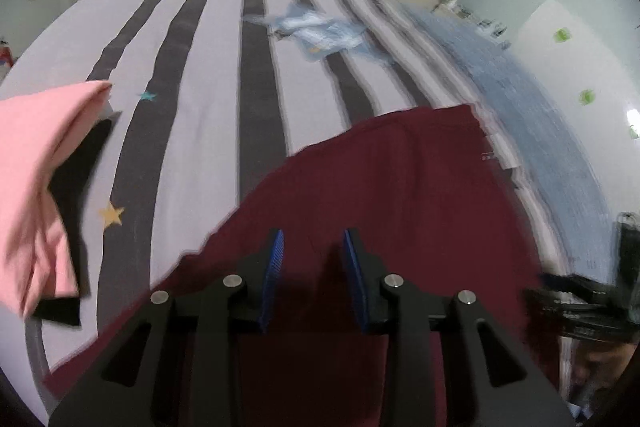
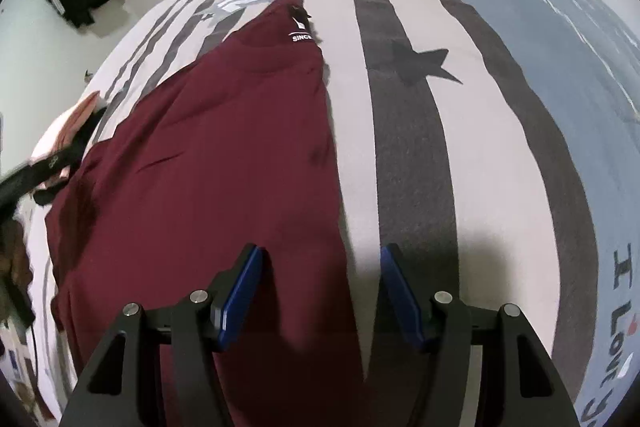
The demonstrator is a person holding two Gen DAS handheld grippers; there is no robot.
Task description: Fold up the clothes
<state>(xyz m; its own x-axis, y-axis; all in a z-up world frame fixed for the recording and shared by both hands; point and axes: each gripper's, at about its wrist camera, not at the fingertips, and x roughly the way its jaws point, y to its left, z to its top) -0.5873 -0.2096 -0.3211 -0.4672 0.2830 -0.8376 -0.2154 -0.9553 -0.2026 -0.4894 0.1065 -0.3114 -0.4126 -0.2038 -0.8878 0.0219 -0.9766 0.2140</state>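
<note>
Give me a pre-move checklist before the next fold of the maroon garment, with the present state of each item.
1. Left hand-held gripper open, nothing held: ok.
2. Right hand-held gripper open, nothing held: ok.
3. Maroon garment lies spread on the bed: ok.
4. Garment's right edge sits between the right fingers: ok.
5. Garment free of other clothes: cannot tell; the pink garment lies close to its left side.
6. Garment smooth: not ok, small creases show in the right wrist view.
7. Near hem placement: cannot tell, hidden under the grippers.
</note>
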